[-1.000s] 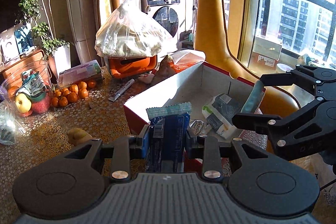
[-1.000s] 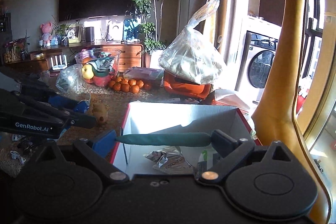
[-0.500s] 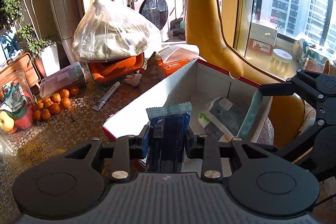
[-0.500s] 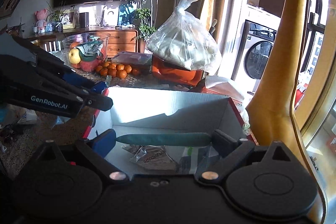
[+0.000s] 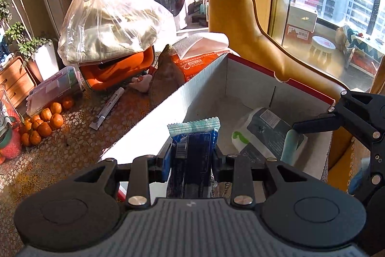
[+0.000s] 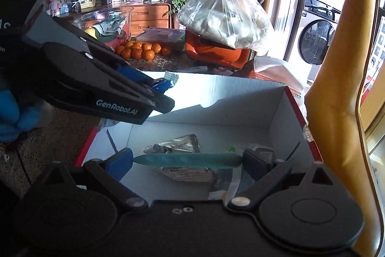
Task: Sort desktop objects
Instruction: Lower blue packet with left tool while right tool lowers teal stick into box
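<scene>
The left claw (image 5: 192,155) is pinching a dark blue snack packet (image 5: 193,148) with a pale green crimped end, held over the open white cardboard box (image 5: 250,78) with red edges that sits on the patterned counter (image 5: 60,151). The right claw (image 6: 187,160) is clamped on a flat teal packet (image 6: 187,160), seen edge-on, also above the box. Inside the box lie a silver foil wrapper (image 6: 178,145) and a white-and-grey pouch (image 5: 262,134).

Hard sunlight from the window (image 5: 336,4), blown-out glare on the white box wall (image 5: 149,122), deep shadow inside the box, room at left perhaps dim, fisheye bending at edges, slight softness throughout.
</scene>
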`<state>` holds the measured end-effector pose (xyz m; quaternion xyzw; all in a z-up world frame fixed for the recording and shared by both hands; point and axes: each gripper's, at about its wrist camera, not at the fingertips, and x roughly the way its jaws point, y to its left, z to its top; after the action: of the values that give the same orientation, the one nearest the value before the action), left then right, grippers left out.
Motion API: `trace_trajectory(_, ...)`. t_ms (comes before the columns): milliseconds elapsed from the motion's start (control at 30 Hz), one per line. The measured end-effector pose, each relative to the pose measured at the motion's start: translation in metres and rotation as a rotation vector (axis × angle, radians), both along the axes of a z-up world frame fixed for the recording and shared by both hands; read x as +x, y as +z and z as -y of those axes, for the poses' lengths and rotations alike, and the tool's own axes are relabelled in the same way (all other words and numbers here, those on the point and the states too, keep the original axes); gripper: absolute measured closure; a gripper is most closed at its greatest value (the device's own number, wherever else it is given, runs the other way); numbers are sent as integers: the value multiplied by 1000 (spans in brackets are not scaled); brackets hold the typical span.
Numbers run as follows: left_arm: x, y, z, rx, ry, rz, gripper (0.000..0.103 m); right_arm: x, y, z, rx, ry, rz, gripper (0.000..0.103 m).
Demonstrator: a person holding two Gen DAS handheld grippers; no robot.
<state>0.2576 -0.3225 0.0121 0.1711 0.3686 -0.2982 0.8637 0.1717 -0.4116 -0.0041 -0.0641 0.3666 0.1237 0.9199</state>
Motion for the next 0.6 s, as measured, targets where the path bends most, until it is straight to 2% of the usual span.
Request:
trace_trajectory(100,7,-5,7,14,-12,-21,72,11,-6,2,8,11,-76,5)
trace_trajectory(333,23,-20,23,87,-26,-56,72,29,-19,-2,-22,45,-176,6)
trace_trajectory(600,36,-40,34,148,-18,-71,72,44,-30,-7,-38,53,-225,6)
